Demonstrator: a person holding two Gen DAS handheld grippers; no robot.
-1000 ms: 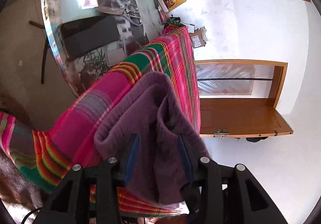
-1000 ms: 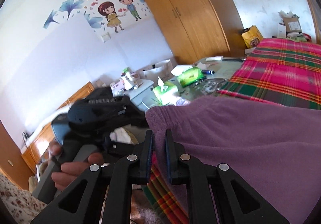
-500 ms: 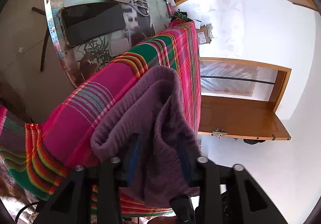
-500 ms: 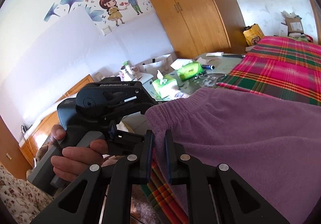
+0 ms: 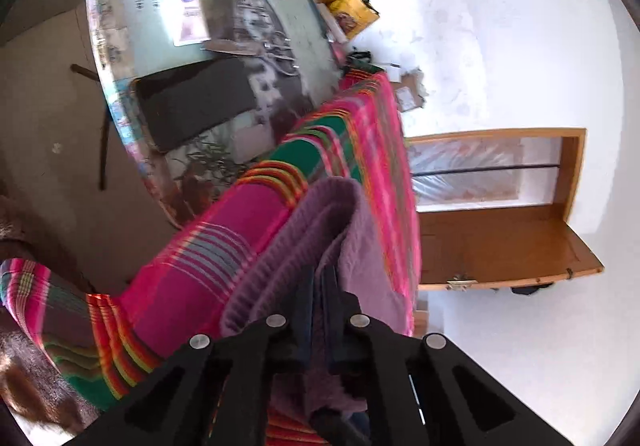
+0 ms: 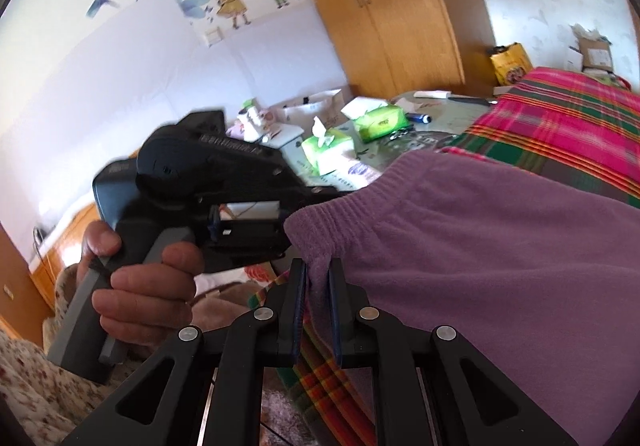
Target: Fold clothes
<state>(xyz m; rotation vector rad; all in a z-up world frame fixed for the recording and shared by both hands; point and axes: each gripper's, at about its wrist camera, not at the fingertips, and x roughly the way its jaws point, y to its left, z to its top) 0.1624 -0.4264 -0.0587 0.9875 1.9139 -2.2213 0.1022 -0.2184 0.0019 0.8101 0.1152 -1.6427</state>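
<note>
A purple fleece garment (image 6: pixel 480 254) with a ribbed waistband lies over a pink and green plaid cloth (image 6: pixel 560 114). My right gripper (image 6: pixel 318 278) is shut on the waistband's corner. In the left wrist view the same purple garment (image 5: pixel 332 230) hangs folded over the plaid cloth (image 5: pixel 224 258), and my left gripper (image 5: pixel 318 286) is shut on a fold of it. The left gripper's black body (image 6: pixel 208 182), held by a person's hand (image 6: pixel 140 286), shows just left of the garment in the right wrist view.
A glass-topped table (image 5: pixel 168 58) carries a black phone (image 5: pixel 192 102), scissors, papers and green tissue packs (image 6: pixel 380 120). A wooden wardrobe (image 6: pixel 380 6) stands behind, and an open wooden cabinet door (image 5: pixel 500 242) beside the plaid cloth.
My left gripper's jaws have closed from wide apart onto the purple fold. The right gripper stays shut on the waistband, and the left gripper with its hand has come closer to it.
</note>
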